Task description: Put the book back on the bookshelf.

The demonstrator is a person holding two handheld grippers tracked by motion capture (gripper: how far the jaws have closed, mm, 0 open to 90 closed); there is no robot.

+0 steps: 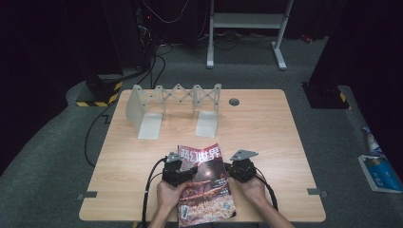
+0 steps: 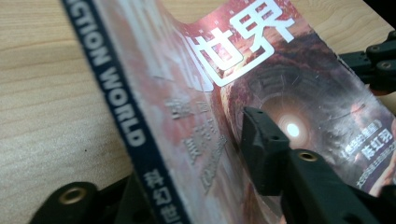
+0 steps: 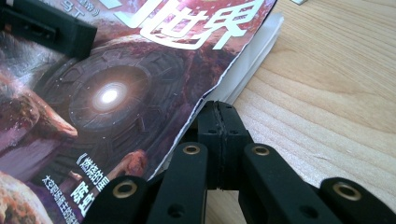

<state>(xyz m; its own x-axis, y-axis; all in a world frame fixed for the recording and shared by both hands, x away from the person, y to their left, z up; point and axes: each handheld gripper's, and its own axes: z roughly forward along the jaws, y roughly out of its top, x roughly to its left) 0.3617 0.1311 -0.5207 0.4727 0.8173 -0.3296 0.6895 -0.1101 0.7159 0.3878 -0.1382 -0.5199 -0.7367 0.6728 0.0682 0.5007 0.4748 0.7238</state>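
The magazine [image 1: 204,183] lies at the near edge of the table [image 1: 266,128], its long axis running near to far, title end pointing away toward the folding metal rack [image 1: 173,102] that stands well apart at the far side. Its near end reaches to the table's near edge, between the person's two hands.

The left claw [image 1: 183,171] sits on the magazine's left side, the spine side. In the left gripper view one jaw presses on the cover and the other lies below the dark spine strip, so it is pinching the spine edge — the cover bulges up beside the upper jaw.

The right claw [image 1: 235,167] is at the opposite long edge, just beside the loose page edges. In the right gripper view its two jaws are pressed together with no gap. Their tips meet just at the cover's edge, and whether any paper is caught between them I cannot tell; the white page block [image 3: 254,56] runs on just beyond the tips.

So the magazine lies between the two claws, held across its short width, each claw equally near its own long edge. Any lift or turn toward the rack — if that is the aim — would hinge on the spine grip, with the right side likely only steadying.
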